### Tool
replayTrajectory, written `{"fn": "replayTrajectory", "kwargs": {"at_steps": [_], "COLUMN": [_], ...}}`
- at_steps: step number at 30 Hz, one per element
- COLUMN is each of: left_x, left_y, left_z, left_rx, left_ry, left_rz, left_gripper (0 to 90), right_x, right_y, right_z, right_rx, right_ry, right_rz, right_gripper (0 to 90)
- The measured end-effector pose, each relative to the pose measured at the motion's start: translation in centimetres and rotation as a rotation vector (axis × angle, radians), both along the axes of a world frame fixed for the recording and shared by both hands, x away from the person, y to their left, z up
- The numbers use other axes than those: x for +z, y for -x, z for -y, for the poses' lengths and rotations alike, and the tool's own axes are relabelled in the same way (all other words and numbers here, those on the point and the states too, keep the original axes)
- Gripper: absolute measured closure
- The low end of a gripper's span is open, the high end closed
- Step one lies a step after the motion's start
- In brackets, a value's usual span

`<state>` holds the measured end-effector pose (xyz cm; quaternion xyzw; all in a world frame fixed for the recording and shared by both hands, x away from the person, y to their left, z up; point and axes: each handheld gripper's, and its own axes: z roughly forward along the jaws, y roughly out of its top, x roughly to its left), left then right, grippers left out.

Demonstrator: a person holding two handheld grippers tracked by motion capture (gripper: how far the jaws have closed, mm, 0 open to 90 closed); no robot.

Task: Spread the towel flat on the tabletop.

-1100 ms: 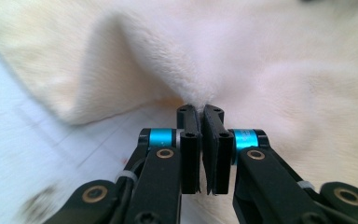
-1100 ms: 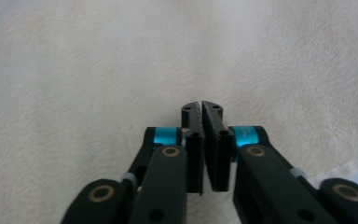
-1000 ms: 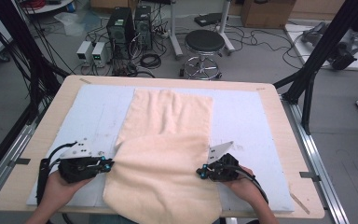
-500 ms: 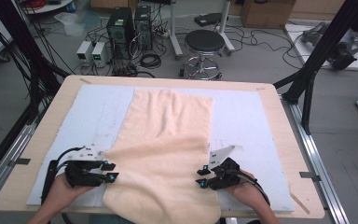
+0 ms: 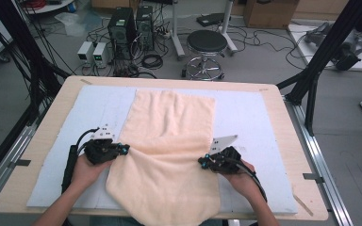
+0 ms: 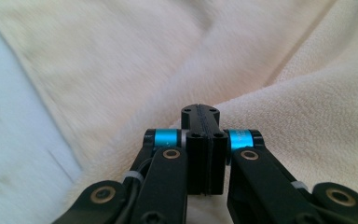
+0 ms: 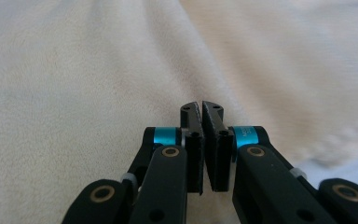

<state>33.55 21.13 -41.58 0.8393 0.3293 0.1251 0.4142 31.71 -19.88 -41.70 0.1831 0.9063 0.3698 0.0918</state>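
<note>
A peach towel (image 5: 169, 122) lies lengthwise on a pale blue mat (image 5: 250, 117), and its near end hangs over the table's front edge. My left gripper (image 5: 124, 149) is at the towel's left edge, jaws pressed together on the cloth (image 6: 284, 116); its tips (image 6: 200, 112) meet with the towel rising around them. My right gripper (image 5: 202, 164) is at the towel's right edge. Its jaws (image 7: 201, 108) touch at the tips against the fabric (image 7: 74, 70). A raised crease runs across the towel between the two grippers.
The mat covers most of a wooden table (image 5: 23, 179). Bare mat lies on both sides of the towel. Beyond the table's far edge stand a stool (image 5: 207, 44), computer boxes (image 5: 122, 23) and loose cables. Black frame posts (image 5: 320, 56) rise at the right.
My left gripper has moved away from the person and inward, drawing the towel's left edge with it. The right gripper has shifted slightly forward. The towel now narrows and creases between them.
</note>
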Motion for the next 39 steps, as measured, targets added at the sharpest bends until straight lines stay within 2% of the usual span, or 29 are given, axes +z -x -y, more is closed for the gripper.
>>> {"fn": "replayTrajectory", "kwargs": {"at_steps": [2,4,5,7,10,13,17,19,21,23,25,27,28,29,31,34,36,38,39], "left_x": [0.2,0.5,0.6,1.1,1.7,1.5,0.9,0.6,0.2,-0.7,-1.8,-2.2,-2.0,-1.8,-1.1,1.0,2.5,3.8,4.2], "left_y": [-0.4,-0.3,-0.2,0.7,3.0,5.3,8.1,8.9,9.3,9.3,9.2,9.4,9.1,9.1,9.1,8.6,7.4,5.4,4.2], "left_z": [0.0,-0.4,-0.7,-1.4,-2.6,-3.3,-3.2,-2.8,-2.3,-1.5,-0.6,-0.3,-0.2,-0.1,-0.2,-0.6,-0.7,-0.7,-0.6], "left_rx": [0.023,0.038,0.038,0.011,-0.049,-0.095,-0.159,-0.195,-0.249,-0.304,-0.355,-0.345,-0.342,-0.322,-0.298,-0.256,-0.211,-0.154,-0.131], "left_ry": [0.0,0.024,0.027,0.044,0.078,0.107,0.084,0.076,0.069,0.026,-0.026,-0.024,-0.033,-0.026,-0.016,0.037,0.071,0.106,0.098], "left_rz": [0.024,0.024,0.024,0.034,0.047,0.046,0.031,0.025,0.005,-0.032,-0.071,-0.045,-0.065,-0.069,-0.033,0.038,0.079,0.087,0.098], "left_gripper": [88.0,78.7,73.1,69.9,65.2,63.1,57.0,54.5,51.5,53.5,66.3,77.1,83.0,85.6,86.3,86.8,86.8,86.7,86.7], "right_x": [-0.1,-0.3,-0.3,0.1,0.9,1.0,0.4,-0.1,-0.6,-1.2,-1.8,-2.0,-1.9,-1.8,-1.4,0.9,2.7,4.3,4.9], "right_y": [-0.8,-1.4,-1.4,-0.8,0.5,2.0,4.3,5.1,5.5,5.6,5.6,5.5,5.4,5.4,5.6,5.9,5.6,4.5,3.6], "right_z": [0.5,1.0,1.0,1.2,1.5,1.6,1.5,1.4,1.3,1.1,0.6,0.5,0.6,0.5,0.2,0.0,-0.3,-0.8,-1.0], "right_rx": [-0.048,-0.078,-0.071,-0.055,0.0,0.06,0.131,0.159,0.173,0.185,0.199,0.194,0.202,0.21,0.22,0.212,0.2,0.177,0.16], "right_ry": [-0.009,-0.03,-0.042,-0.06,-0.091,-0.073,-0.066,-0.054,-0.029,-0.008,0.017,-0.005,-0.008,-0.004,0.004,-0.069,-0.08,-0.079,-0.077], "right_rz": [-0.008,-0.024,-0.03,-0.016,-0.002,0.0,-0.007,-0.006,-0.028,-0.054,-0.077,-0.08,-0.088,-0.09,-0.07,-0.014,0.038,0.084,0.107], "right_gripper": [86.8,82.3,79.2,76.0,71.3,67.0,58.8,58.0,58.7,62.4,67.5,78.0,86.1,87.2,87.9,87.9,87.9,87.9,87.9]}}
